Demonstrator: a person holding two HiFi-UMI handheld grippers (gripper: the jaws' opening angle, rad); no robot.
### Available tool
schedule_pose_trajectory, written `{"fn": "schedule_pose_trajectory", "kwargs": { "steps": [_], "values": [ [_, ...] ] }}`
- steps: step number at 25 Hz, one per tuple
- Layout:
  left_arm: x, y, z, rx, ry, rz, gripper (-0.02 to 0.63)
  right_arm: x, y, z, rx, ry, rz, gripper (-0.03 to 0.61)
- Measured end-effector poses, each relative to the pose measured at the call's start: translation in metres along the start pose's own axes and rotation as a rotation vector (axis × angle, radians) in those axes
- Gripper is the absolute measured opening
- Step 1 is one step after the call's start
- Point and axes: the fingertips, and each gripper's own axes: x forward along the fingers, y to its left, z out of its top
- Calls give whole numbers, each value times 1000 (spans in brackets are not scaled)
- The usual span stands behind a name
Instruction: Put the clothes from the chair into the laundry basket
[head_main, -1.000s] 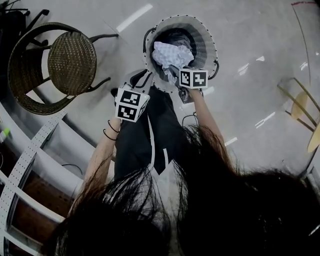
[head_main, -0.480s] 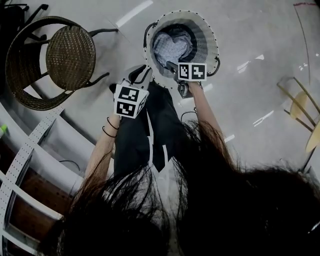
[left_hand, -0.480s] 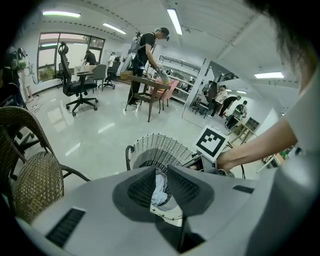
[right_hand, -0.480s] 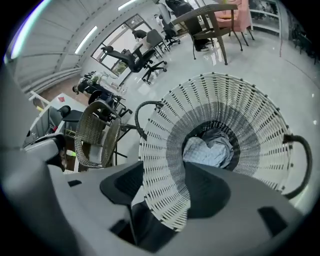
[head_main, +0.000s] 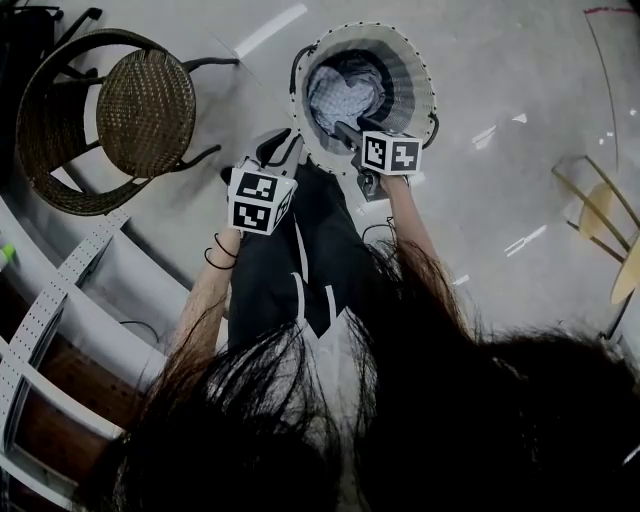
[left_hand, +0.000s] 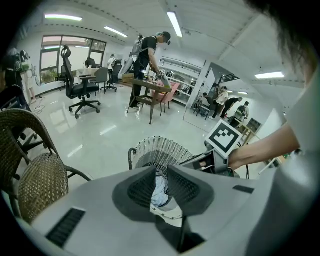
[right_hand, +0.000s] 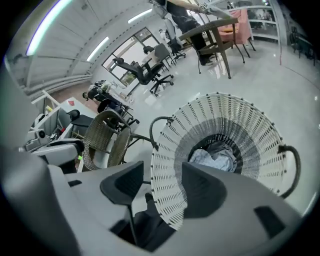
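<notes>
Clothes (head_main: 345, 92): pale crumpled fabric on top of a darker piece, lying at the bottom of the round white wire laundry basket (head_main: 412, 72), which stands on the glossy grey floor (head_main: 500, 60).

Right gripper (head_main: 342, 128): over the basket's near rim, pointing down into it. Its jaws have just been opening and stand wide apart, with nothing between the pads. In the right gripper view the wire rim shows through the gap. The clothes sit beyond the right jaw, well below it, no contact.

Left gripper (head_main: 283, 150): just outside the basket's near-left rim, beside the right gripper. Jaws slightly apart, gripping nothing. The pale fabric shows through the narrow gap, far below.

Cannot tell whether either gripper touches the wire wall.

Surroundings:
- Person's dark trousers (head_main: 300, 260) on the near side of the basket.
- Brown woven wicker chair with a dark curved frame (head_main: 140, 100) to the left of the basket, apart from it.
- White perforated rails (head_main: 55, 295) along the near left.
- Pale wooden chair (head_main: 600, 205) at the right edge, well apart.
</notes>
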Motion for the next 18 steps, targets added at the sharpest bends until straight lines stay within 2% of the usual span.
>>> {"fn": "schedule_pose_trajectory", "kwargs": {
  "steps": [6, 13, 18],
  "values": [
    [-26, -5, 22, -7, -58, 23, 84, -42, 32, 29, -59, -104, 52, 249],
    [-70, -16, 54, -38, -150, 57, 84, -96, 90, 67, -141, -213, 124, 246],
    [-105, -24, 77, -45, -208, 84, 84, -131, 134, 93, -192, -279, 179, 199]
  ]
}}
